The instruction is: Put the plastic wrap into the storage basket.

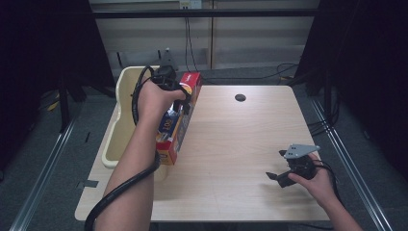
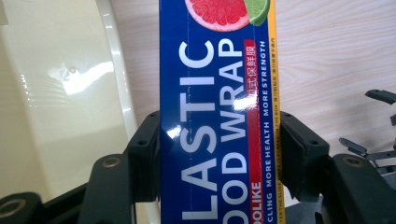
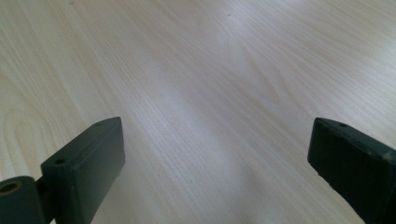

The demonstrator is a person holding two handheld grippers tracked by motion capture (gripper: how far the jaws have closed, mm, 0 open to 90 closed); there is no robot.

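A long blue and red box of plastic food wrap hangs lengthwise over the table's left edge. My left gripper is shut on the box; its jaws press on both long sides. In the left gripper view the box's white lettering and a grapefruit picture face the camera. My right gripper rests low over the wooden table at the near right. Its jaws stand wide apart with only bare wood between them.
A cream plastic bin hangs at the table's left edge, right beside the box; its wall is on the left in the left gripper view. A dark cable hole sits at the table's far middle. Black cables trail from both grippers.
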